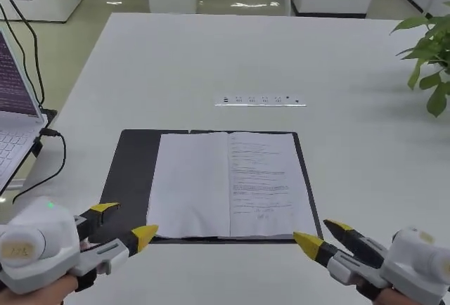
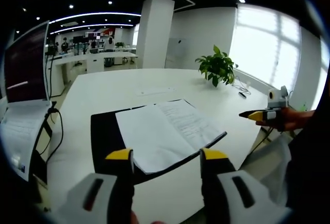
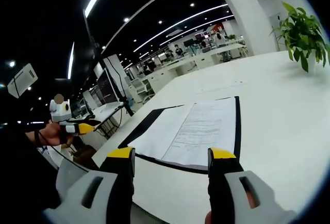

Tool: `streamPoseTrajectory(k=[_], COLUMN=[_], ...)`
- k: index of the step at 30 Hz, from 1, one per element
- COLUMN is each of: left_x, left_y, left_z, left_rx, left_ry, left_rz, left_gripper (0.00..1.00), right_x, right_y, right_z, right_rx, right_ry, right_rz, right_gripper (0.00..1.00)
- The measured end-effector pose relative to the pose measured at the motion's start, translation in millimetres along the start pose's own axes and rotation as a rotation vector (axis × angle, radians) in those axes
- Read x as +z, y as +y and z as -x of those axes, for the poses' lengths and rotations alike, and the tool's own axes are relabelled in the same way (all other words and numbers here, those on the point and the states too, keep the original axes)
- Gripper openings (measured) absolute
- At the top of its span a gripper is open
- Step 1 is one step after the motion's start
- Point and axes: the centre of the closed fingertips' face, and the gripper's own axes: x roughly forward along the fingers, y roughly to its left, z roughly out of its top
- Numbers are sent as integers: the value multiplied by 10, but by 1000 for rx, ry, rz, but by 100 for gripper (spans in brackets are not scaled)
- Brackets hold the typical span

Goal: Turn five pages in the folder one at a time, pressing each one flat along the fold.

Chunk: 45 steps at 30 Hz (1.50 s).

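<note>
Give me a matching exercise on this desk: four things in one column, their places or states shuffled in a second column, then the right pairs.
1. folder
2. laptop
3. plant
4. socket strip

a. far right of the table
b. lying open, pages facing up
c. far left, screen lit
d. flat in the middle, beyond the pages

Pairs: 1-b, 2-c, 3-a, 4-d.
</note>
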Motion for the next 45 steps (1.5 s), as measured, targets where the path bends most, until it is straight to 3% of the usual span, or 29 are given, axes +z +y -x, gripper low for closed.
streamPoseTrajectory(k=[6, 9, 15, 20, 25, 36, 45], left_x=[-88, -124, -127, -109, -122, 6, 26], left_y=[4, 23, 18, -50, -230, -651, -828], left_z=[48, 57, 24, -60, -214, -665, -1005], left_rx=[8, 20, 29, 24, -27, -128, -186], left_ry=[1, 18, 29, 36, 71, 103, 131], left_rz=[40, 32, 27, 24, 10, -46, -74], left_gripper=[60, 62, 64, 66, 65, 65, 66], right_x=[-136, -157, -124, -153, -130, -150, -199], right_y=[-4, -6, -30, -15, -17, 19, 35], right_z=[66, 68, 59, 70, 89, 89, 72], right_rx=[-11, -10, -11, 0, 4, 35, 58], right_ry=[17, 31, 21, 20, 2, 3, 27], right_rz=[-19, -12, -19, -29, -52, -65, -60], right_gripper=[61, 63, 63, 61, 60, 59, 59])
